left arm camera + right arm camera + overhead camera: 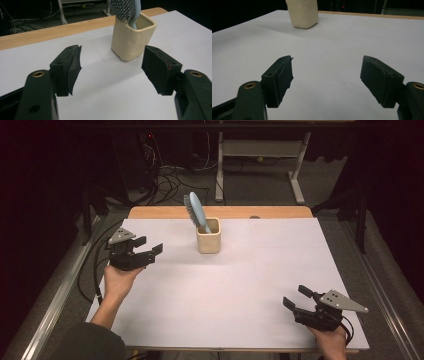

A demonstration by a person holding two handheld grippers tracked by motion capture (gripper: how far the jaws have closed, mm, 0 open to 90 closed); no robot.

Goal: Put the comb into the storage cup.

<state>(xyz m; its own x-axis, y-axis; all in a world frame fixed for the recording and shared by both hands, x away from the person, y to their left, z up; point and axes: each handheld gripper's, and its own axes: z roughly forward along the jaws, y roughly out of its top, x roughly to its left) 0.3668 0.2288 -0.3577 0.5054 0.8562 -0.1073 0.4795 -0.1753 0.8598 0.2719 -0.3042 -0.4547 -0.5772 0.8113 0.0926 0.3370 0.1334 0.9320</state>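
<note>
Hairbrush: pale blue plastic hairbrush (194, 210) stood handle-down, leaning left, in the cup.
Cup: cream square ceramic cup (208, 242) sat near the worktop's far edge, centre.
Left gripper (150, 251): jaws apart, empty, near the left edge.
Right gripper (295, 298): jaws apart, empty, at the near right corner.
Worktop: white sheet-covered worktop (240, 295).

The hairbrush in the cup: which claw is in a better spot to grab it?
Probably the left claw. It is open and points at the cream cup holding the blue hairbrush, which stands close in front of it. The right claw, also open, sits at the table's near corner, much farther away.
</note>
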